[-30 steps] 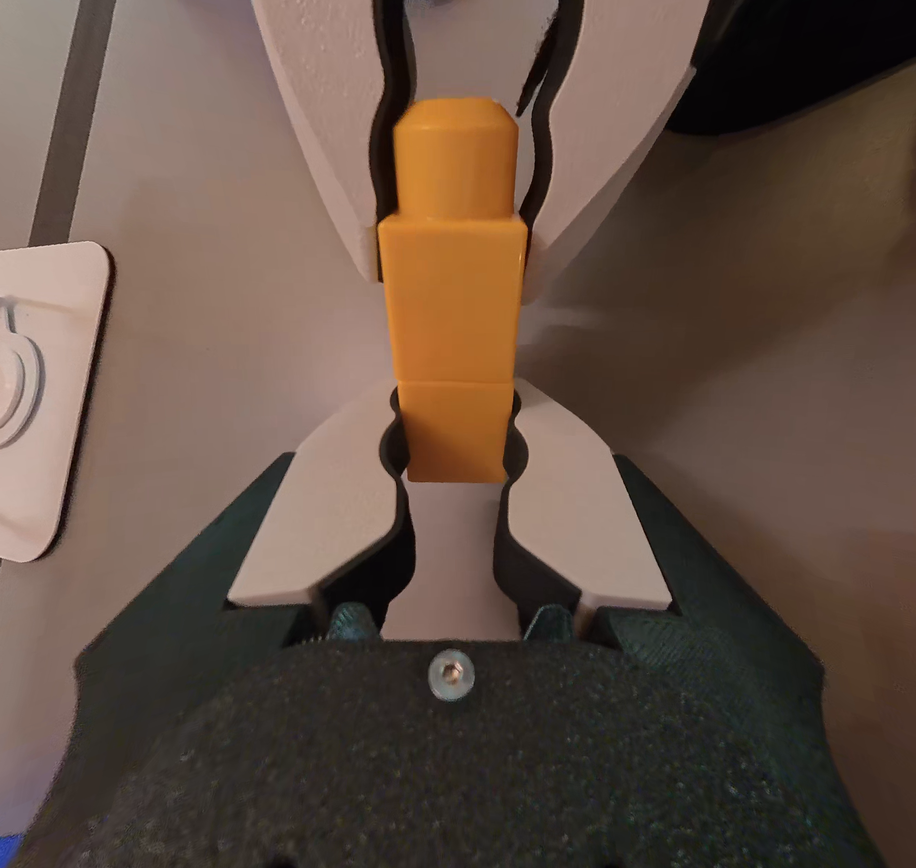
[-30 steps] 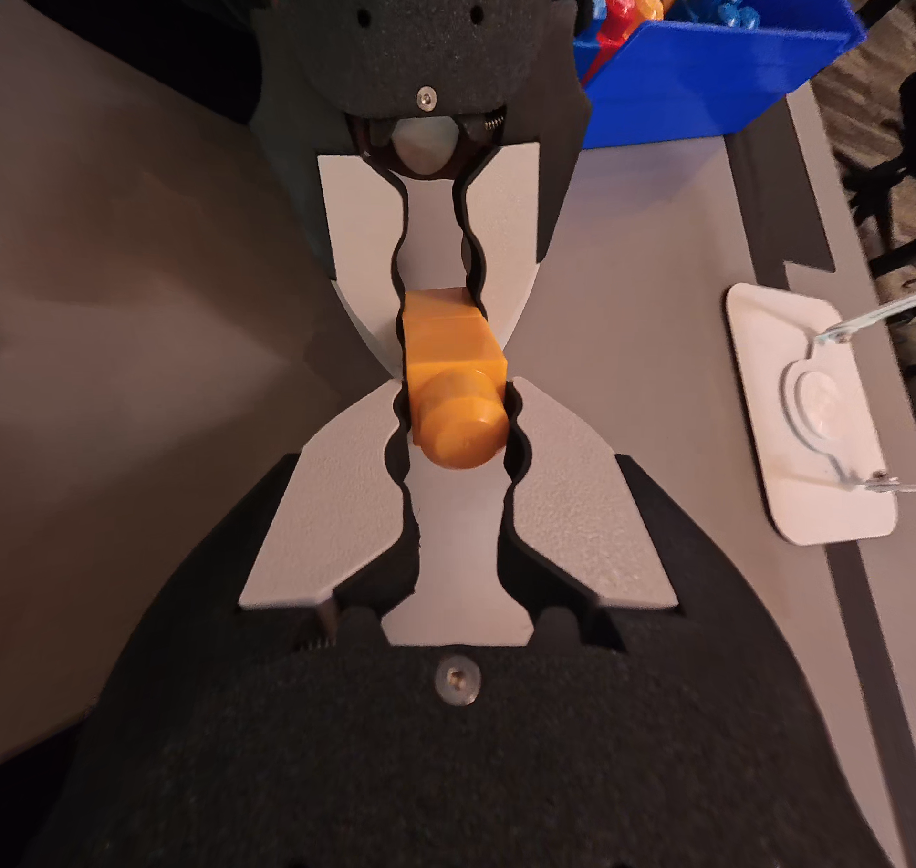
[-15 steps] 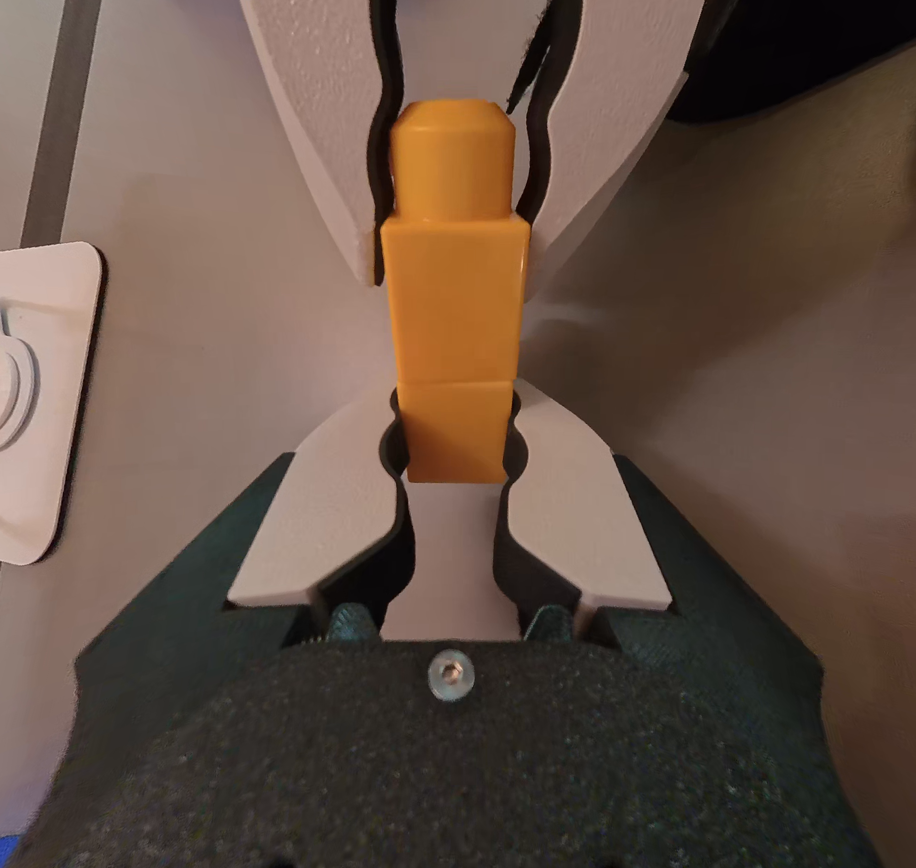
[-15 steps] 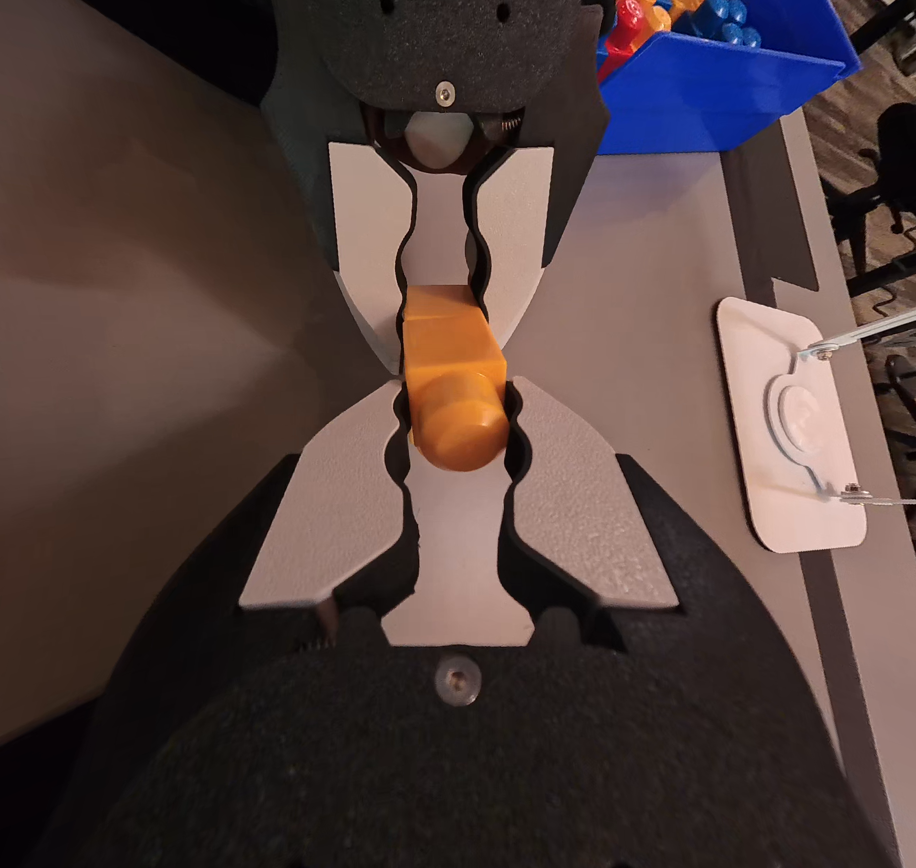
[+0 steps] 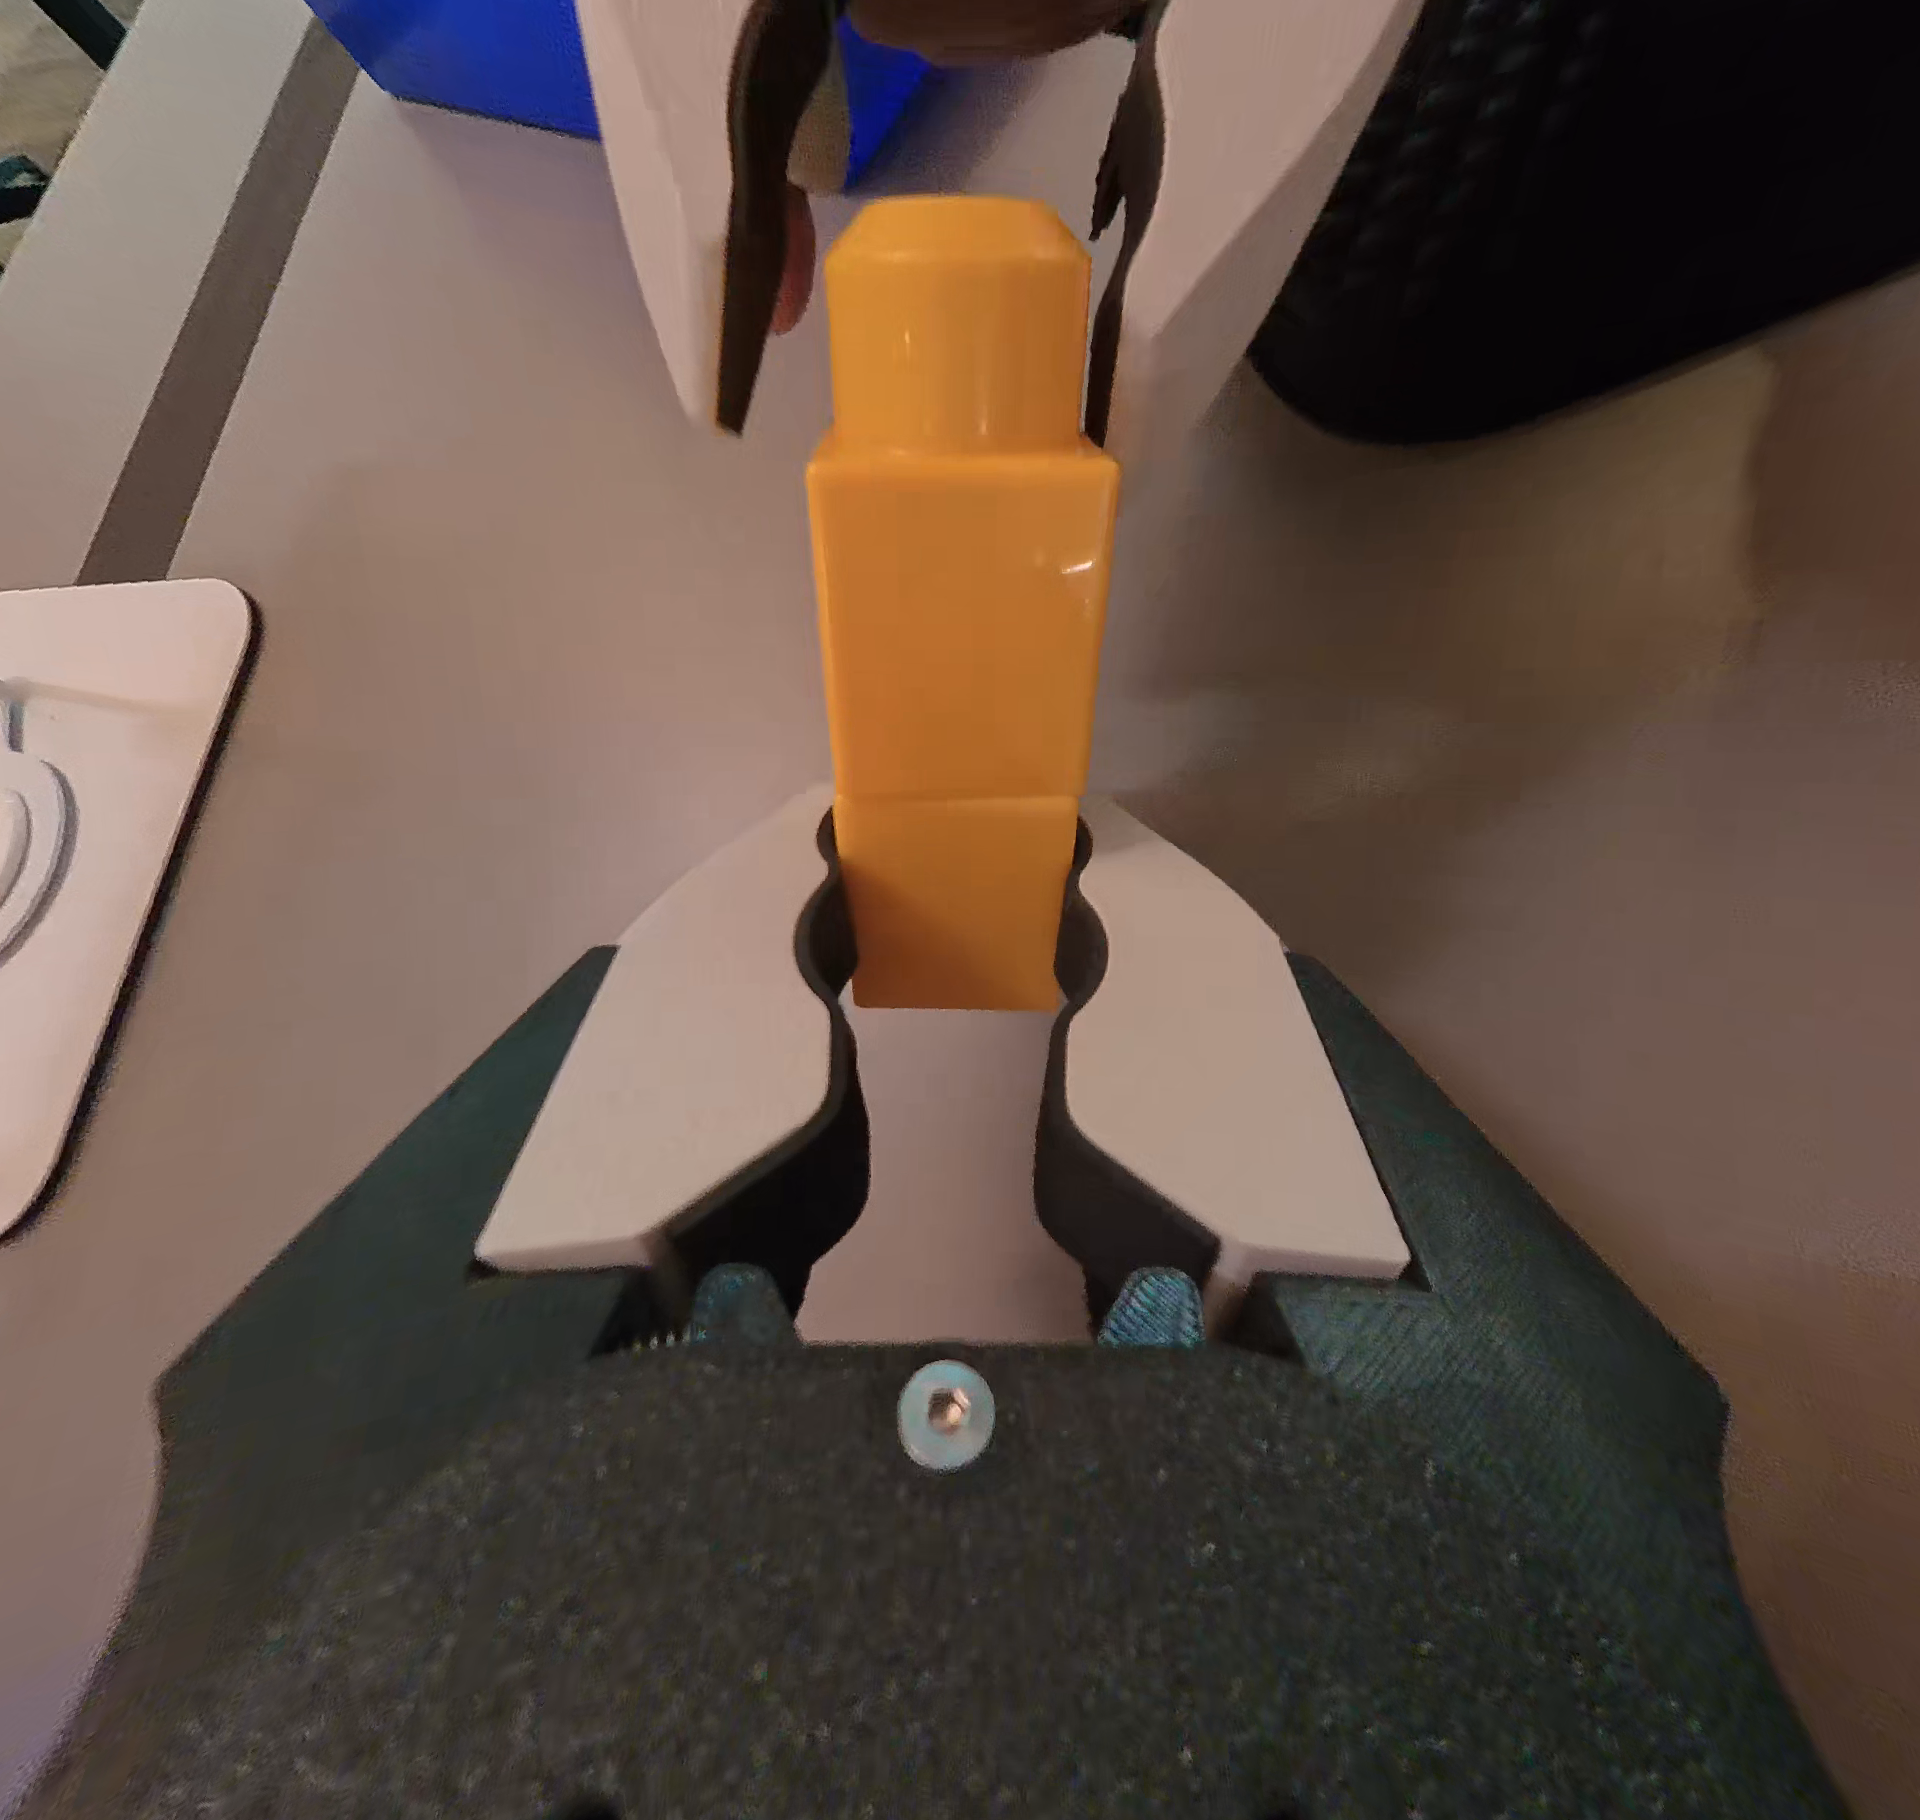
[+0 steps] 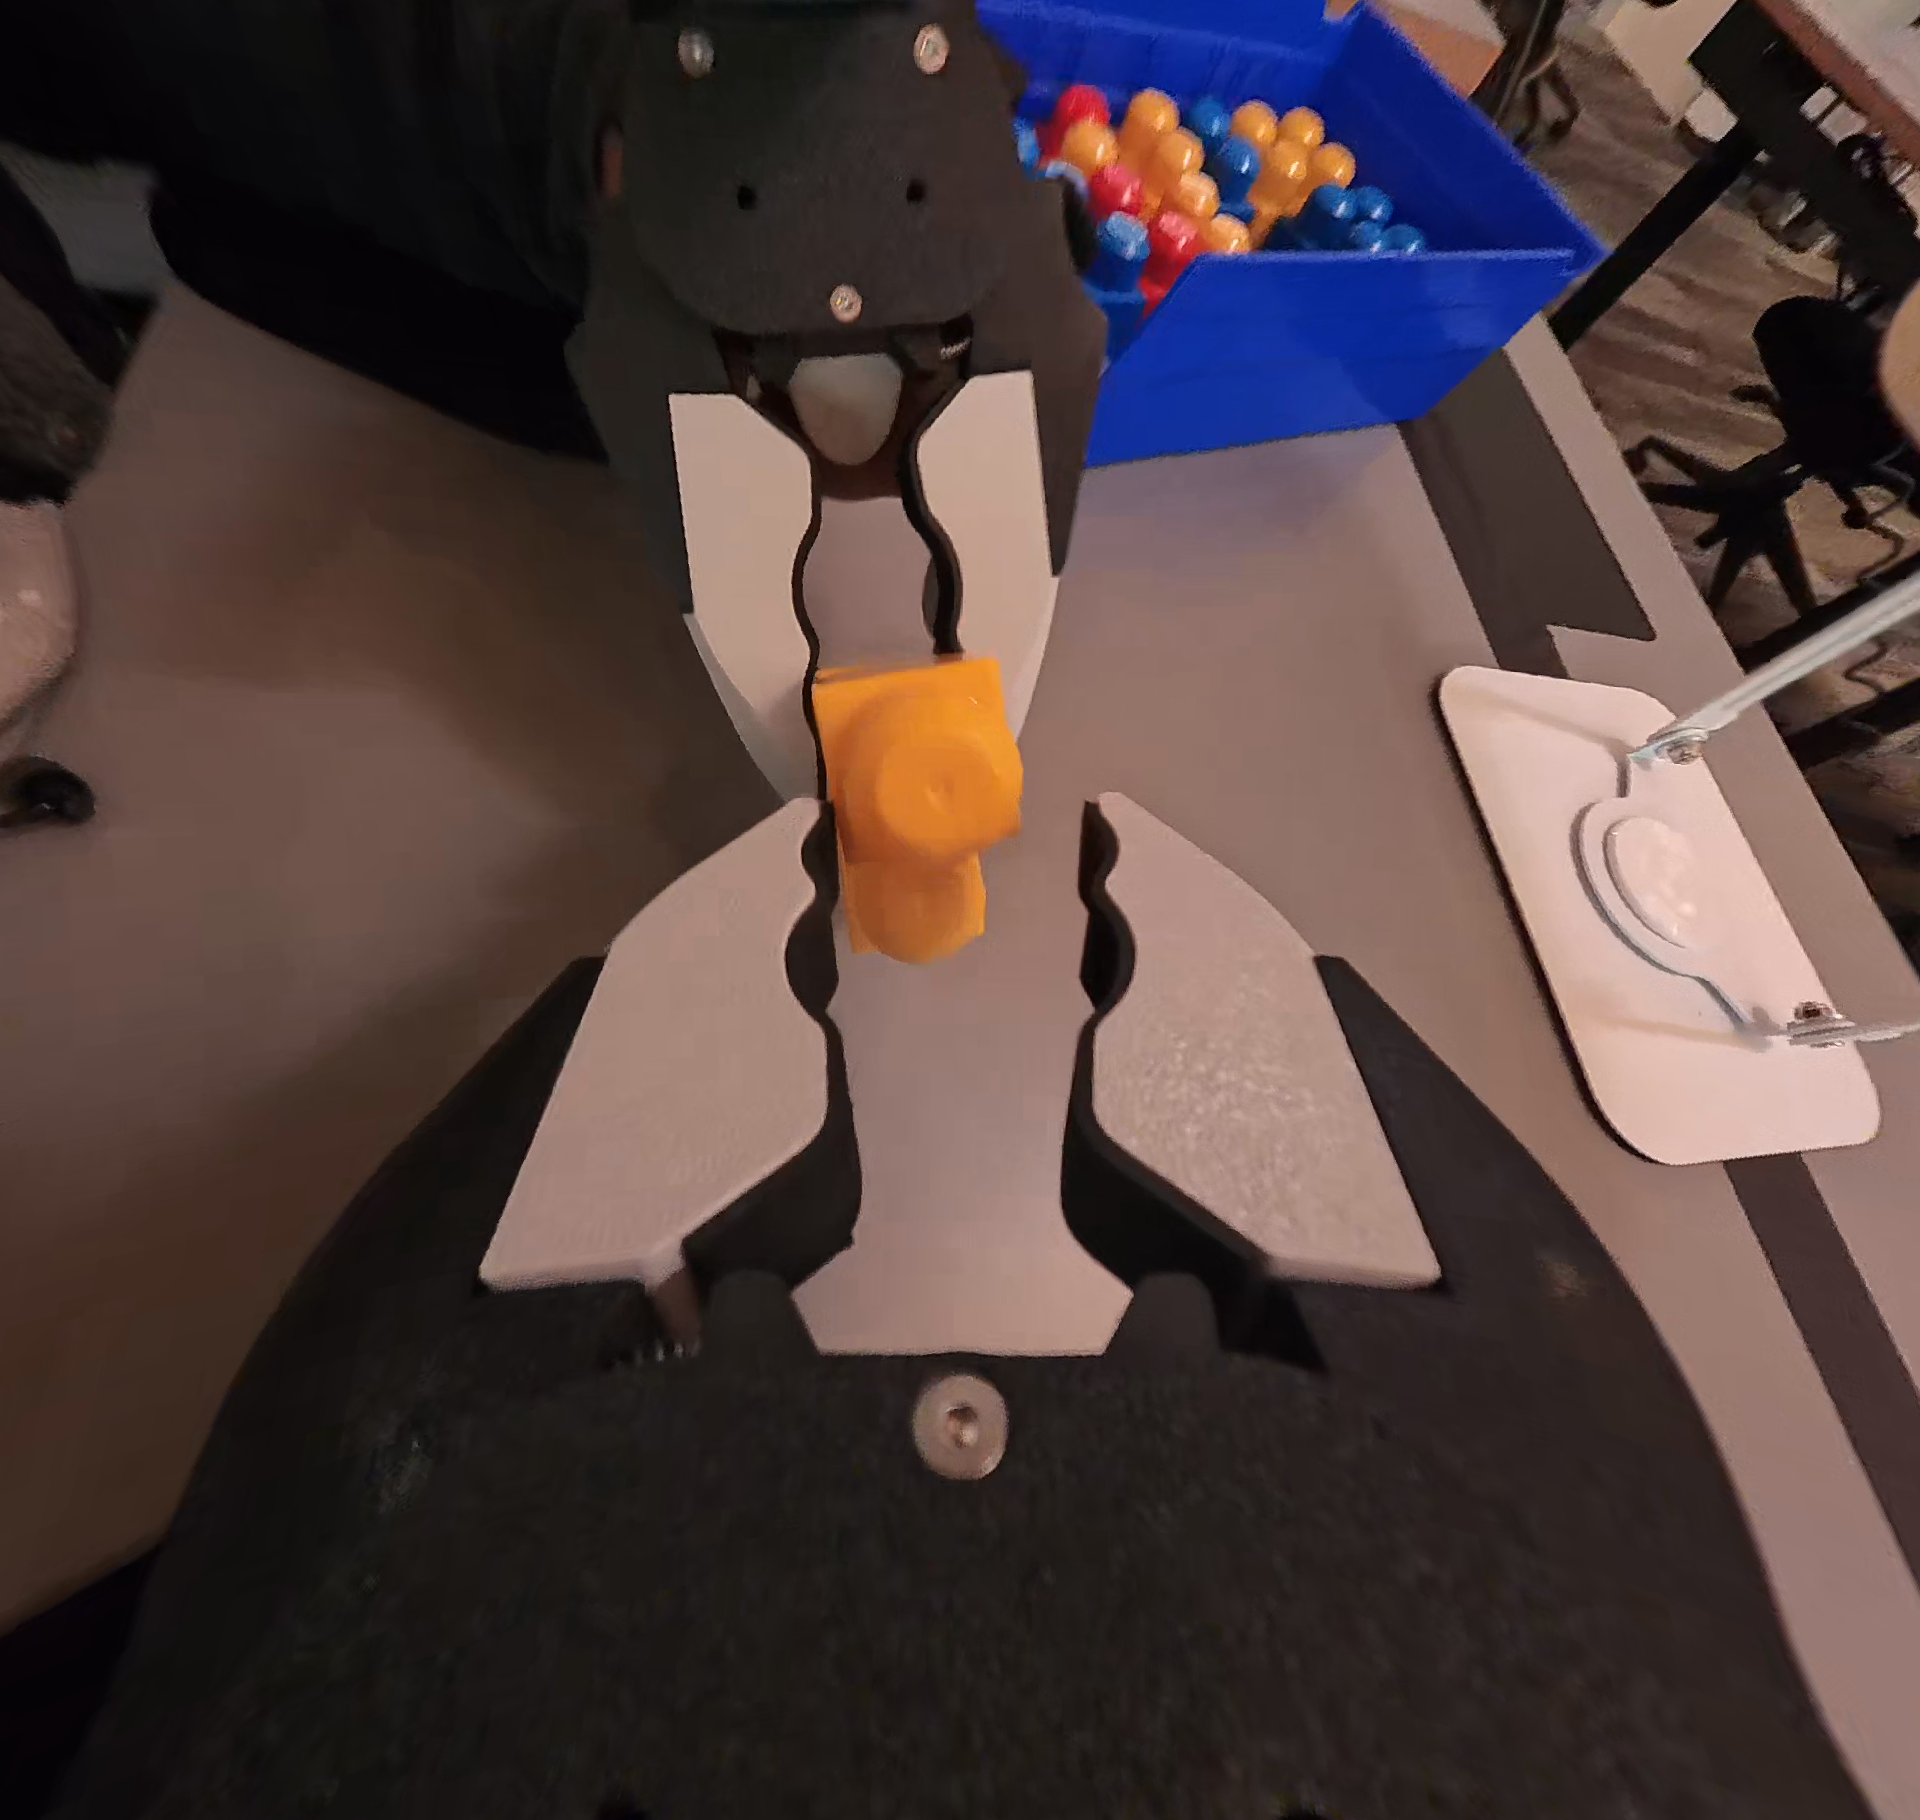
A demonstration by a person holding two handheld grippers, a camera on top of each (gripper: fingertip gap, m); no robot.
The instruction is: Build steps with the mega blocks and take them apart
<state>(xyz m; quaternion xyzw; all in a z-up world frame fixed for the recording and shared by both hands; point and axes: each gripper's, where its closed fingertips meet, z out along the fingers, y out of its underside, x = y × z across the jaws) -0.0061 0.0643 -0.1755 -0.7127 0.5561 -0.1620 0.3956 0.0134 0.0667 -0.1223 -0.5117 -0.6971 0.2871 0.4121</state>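
Observation:
Two orange mega blocks joined in a short stack (image 5: 961, 627) are held above the grey table. My left gripper (image 5: 956, 897) is shut on the lower block of the stack. The top stud (image 5: 956, 316) points away from it, between the spread fingers of my right gripper (image 5: 935, 399). In the right wrist view the stack (image 6: 914, 794) shows stud-first. My right gripper (image 6: 956, 835) is open, and the stud lies close to its left finger (image 6: 727, 939). The left gripper (image 6: 904, 721) faces it from the far side.
A blue bin (image 6: 1299, 357) holding several red, orange and blue blocks stands at the back right, and its corner shows in the left wrist view (image 5: 468, 14). A white plate with a metal clip (image 6: 1662, 918) lies near the table's right edge; it also shows in the left wrist view (image 5: 104, 835). Office chairs stand beyond the table. Across from one pair of fingers to the other is roughly 6 cm.
My right gripper has opened and let go of the stack's stud, and it has drawn back a little. My left gripper keeps its hold on the stack.

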